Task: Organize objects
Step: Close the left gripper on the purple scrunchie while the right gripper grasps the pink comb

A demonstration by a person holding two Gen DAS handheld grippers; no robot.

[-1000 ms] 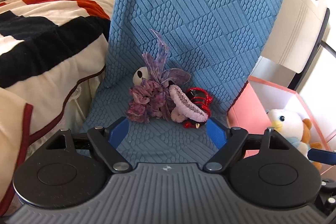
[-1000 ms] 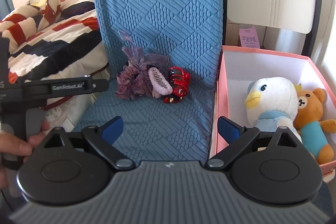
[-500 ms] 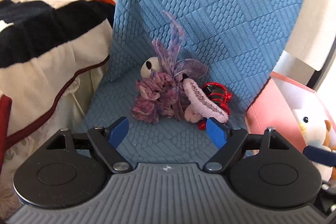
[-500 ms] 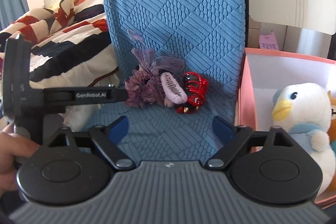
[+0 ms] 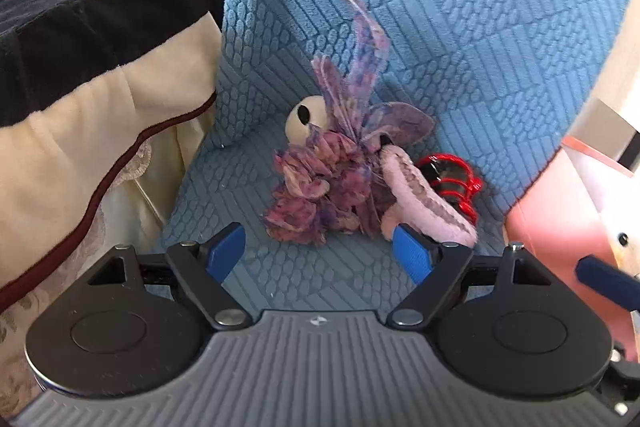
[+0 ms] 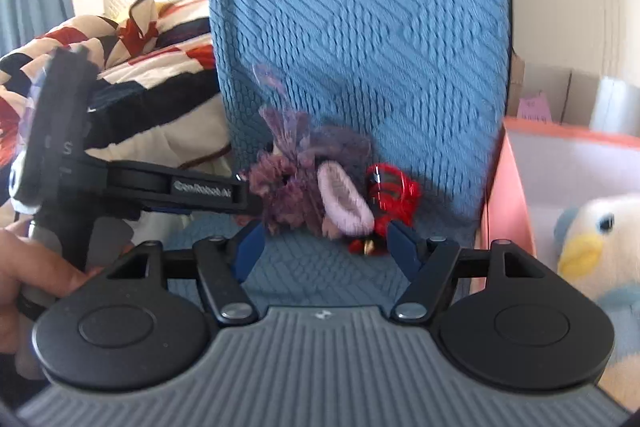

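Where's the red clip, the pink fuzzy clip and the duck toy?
Red clip (image 5: 450, 179), left wrist view, on its coiled red teeth.
Pink clip (image 5: 420, 199), left wrist view, on its fuzzy back.
Duck (image 6: 596, 227), right wrist view, on its white head by the eye.

At frame centre, a purple scrunchie (image 5: 320, 195), pink hair clip (image 5: 428, 203) and red hair clip (image 5: 452, 179) are heaped on a blue chair (image 5: 460, 27); the left tool (image 5: 320, 253) is held open below them.
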